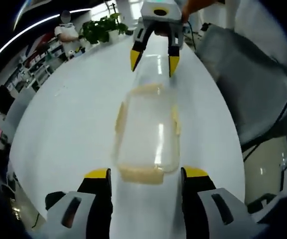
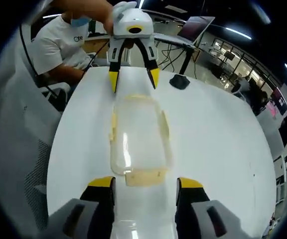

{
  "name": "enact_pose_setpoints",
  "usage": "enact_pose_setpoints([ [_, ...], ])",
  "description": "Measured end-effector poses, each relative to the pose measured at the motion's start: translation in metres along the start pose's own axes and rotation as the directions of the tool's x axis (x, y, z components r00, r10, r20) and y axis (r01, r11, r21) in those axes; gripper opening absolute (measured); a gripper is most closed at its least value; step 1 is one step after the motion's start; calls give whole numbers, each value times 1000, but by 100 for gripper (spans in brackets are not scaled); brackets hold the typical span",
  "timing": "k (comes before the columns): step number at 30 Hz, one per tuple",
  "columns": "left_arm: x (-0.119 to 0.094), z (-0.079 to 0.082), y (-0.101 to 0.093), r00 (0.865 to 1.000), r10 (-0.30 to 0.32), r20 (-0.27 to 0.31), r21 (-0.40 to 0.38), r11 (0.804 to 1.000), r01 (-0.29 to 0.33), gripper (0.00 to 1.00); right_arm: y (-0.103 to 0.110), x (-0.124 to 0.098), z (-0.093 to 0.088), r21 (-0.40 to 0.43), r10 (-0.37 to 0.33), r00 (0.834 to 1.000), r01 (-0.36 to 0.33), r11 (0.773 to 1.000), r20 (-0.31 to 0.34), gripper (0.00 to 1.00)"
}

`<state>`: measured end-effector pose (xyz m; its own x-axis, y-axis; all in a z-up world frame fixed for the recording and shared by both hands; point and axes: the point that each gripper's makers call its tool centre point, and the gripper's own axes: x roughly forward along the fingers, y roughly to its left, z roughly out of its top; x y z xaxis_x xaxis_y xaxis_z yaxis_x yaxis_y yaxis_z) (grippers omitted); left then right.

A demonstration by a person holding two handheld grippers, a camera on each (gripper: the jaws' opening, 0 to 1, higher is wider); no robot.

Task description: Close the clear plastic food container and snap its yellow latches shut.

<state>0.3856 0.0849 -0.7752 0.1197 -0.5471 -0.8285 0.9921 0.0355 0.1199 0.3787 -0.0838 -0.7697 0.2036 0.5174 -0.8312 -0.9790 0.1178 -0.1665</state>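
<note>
The left tool [image 1: 146, 180] has a grey plastic body with two black jaws capped in yellow. The right tool [image 2: 145, 188] looks the same: grey housing, black jaws, yellow tips. Seen from the front, each has a white top housing. The person [image 2: 59, 42] wears a white T-shirt with a small dark logo.

Container [image 1: 146, 132]: clear glossy plastic, light streaks on lid; latches [image 1: 119, 118] pale yellow, matt plastic. Table [image 1: 73, 114]: smooth white, slight sheen. Gripper [image 1: 145, 178] jaws: black plastic, yellow tips. Chair [image 2: 14, 144]: grey mesh fabric.
</note>
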Motion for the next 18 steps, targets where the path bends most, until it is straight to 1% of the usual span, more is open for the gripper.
enact_pose_setpoints([
  [2,3,-2,-1,1000,-13,-6,-8,1000,13,52,2,4,-2,-8,12,1000,-12,1000,-13,44],
  [8,12,-4,2,999,-32,-12,14,999,32,51,4,10,-5,-20,36,999,-36,999,-34,44],
  [11,14,-5,3,999,-42,-14,14,999,42,50,3,14,-8,-32,45,998,-47,998,-52,43],
  [14,15,-8,5,998,-53,-19,3,999,53,50,0,17,-9,-41,49,997,-52,998,-56,43],
  [18,16,-13,4,997,-69,-41,25,997,70,43,0,22,-12,-34,74,994,-77,996,-76,41],
])
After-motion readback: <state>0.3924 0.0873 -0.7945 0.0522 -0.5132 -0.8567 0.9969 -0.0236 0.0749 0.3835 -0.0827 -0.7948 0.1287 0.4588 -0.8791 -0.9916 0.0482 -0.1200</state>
